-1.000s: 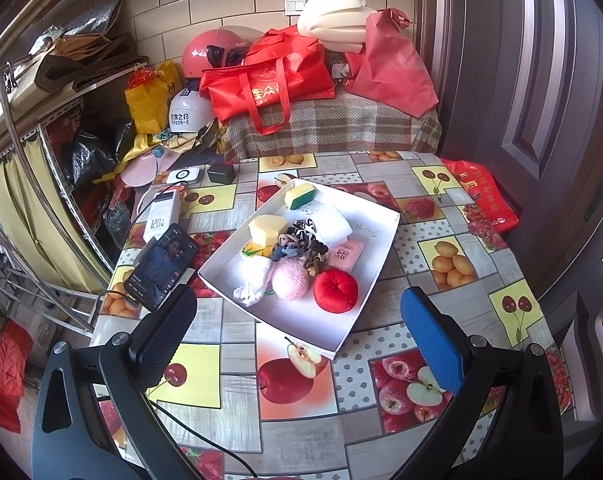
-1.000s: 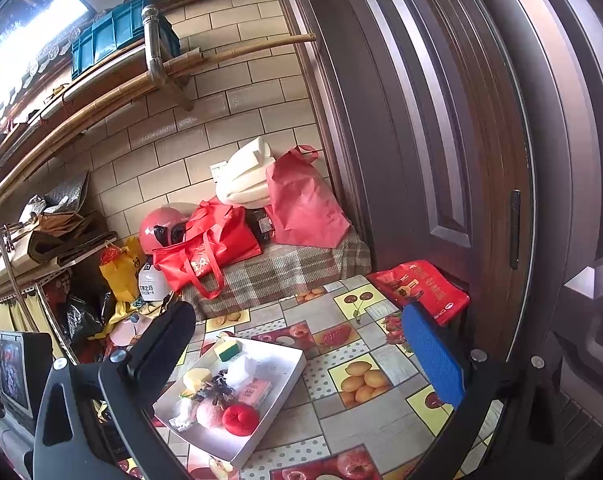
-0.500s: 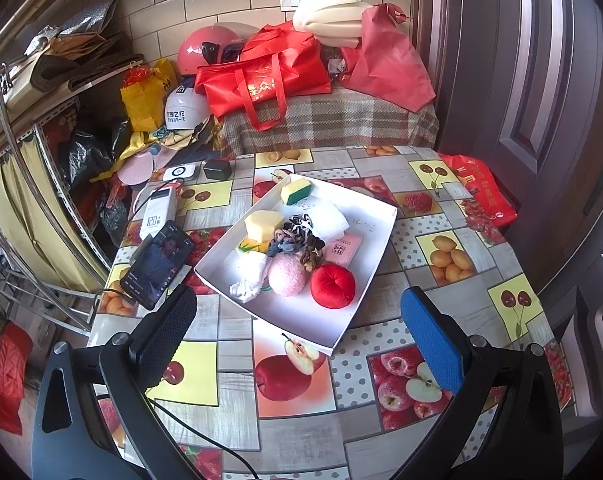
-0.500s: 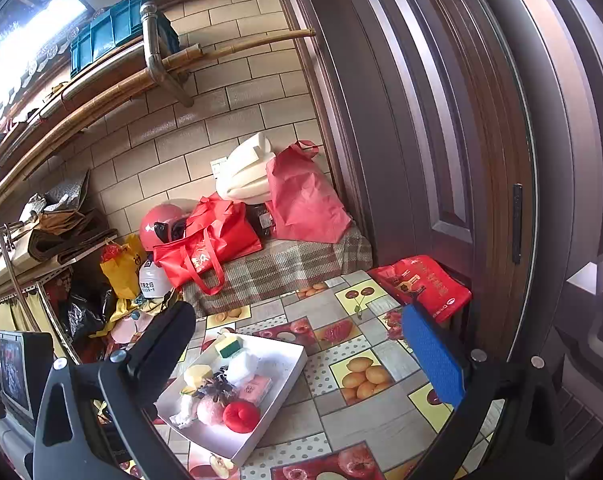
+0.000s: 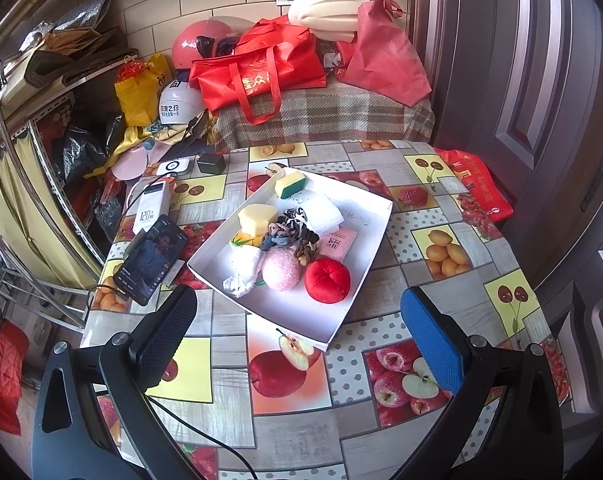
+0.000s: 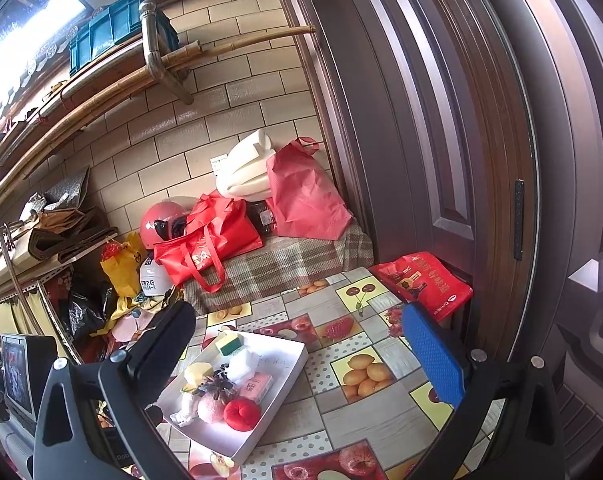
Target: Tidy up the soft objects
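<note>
A white tray (image 5: 365,216) sits mid-table with soft things in it: a red round cushion (image 5: 327,280), a pink puff (image 5: 280,269), a white cloth (image 5: 243,276), a yellow sponge (image 5: 256,219), a yellow-green sponge (image 5: 289,185), a white sponge (image 5: 323,210), a pink packet (image 5: 338,242) and a heap of hair ties (image 5: 289,232). My left gripper (image 5: 299,338) is open and empty, above the table's near side, short of the tray. My right gripper (image 6: 301,356) is open and empty, held high, with the tray (image 6: 289,354) below.
A phone (image 5: 151,258), a power bank (image 5: 152,208) with cables, and a black box (image 5: 211,163) lie left of the tray. A cluttered bench with red bags (image 5: 257,76) stands behind the table. A door (image 6: 441,120) is on the right, a metal rack (image 5: 21,160) on the left.
The left gripper has drawn back and risen slightly, so the tray sits a little farther off. The right gripper has tilted slightly. Both stay open.
</note>
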